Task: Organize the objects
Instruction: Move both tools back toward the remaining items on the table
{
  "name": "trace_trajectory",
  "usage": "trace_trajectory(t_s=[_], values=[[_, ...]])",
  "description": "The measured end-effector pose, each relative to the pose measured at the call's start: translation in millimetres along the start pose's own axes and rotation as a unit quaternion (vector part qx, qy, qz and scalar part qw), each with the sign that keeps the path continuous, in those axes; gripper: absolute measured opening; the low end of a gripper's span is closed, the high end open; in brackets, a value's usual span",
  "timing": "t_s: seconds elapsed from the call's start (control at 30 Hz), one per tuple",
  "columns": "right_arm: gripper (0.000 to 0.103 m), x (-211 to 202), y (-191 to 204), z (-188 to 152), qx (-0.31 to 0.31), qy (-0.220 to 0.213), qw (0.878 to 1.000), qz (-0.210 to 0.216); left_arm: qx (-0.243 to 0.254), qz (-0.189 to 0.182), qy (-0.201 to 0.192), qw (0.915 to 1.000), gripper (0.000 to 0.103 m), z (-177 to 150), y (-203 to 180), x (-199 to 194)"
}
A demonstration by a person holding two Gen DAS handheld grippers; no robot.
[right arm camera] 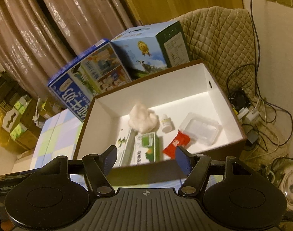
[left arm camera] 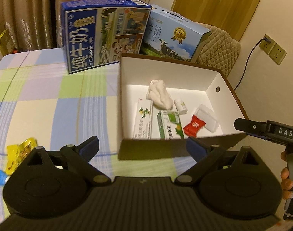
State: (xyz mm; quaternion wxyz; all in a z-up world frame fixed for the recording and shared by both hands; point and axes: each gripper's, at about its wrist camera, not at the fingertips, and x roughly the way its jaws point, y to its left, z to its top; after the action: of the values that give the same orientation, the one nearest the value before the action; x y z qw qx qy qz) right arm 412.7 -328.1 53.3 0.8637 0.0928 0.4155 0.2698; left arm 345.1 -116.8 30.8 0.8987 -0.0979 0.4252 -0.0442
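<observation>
- Box (left arm camera: 226,84), brown cardboard outside and white inside, sits open on our checked tablecloth (left arm camera: 50,88), in front of two milk cartons (left arm camera: 106,32).
- Our left gripper (left arm camera: 142,146) hovers before its near wall, jaws spread wide, holding nothing; our right gripper (right arm camera: 145,155) does likewise.
- Inside lie a crumpled white cloth (left arm camera: 160,94), two green-and-white packets (left arm camera: 170,124), a clear plastic case (left arm camera: 207,119), a red wrapper (left arm camera: 193,127) and a small white bottle (left arm camera: 180,105).
- A yellow packet (left arm camera: 21,152) at the left is partly hidden and blurred.
</observation>
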Motion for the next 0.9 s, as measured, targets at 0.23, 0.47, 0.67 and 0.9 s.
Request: trace_trajectory(t_s=[0.23, 0.47, 0.67, 0.9], values=[[0.065, -12.5, 22.4, -25.4, 0.013, 0.009, 1.000, 0.015, -0.014, 0.016, 0.001, 0.9998, 0.096, -32.1, 33.3, -35.8], [0.066, -18.9, 48.5, -54.2, 0.021, 0.019, 0.999, 0.026, -0.031, 0.038, 0.007, 0.9988, 0.096, -63.6, 74.9, -68.4], [0.070, -10.8, 79.5, -82.7, 0.007, 0.037, 0.999, 0.033, -0.048, 0.062, 0.018, 0.9967, 0.096, -90.3, 113.1, -89.5], [0.070, 7.0, 117.5, -114.8, -0.022, 0.070, 0.997, 0.040, -0.068, 0.082, 0.034, 0.9938, 0.096, -117.9, 151.6, -106.2]])
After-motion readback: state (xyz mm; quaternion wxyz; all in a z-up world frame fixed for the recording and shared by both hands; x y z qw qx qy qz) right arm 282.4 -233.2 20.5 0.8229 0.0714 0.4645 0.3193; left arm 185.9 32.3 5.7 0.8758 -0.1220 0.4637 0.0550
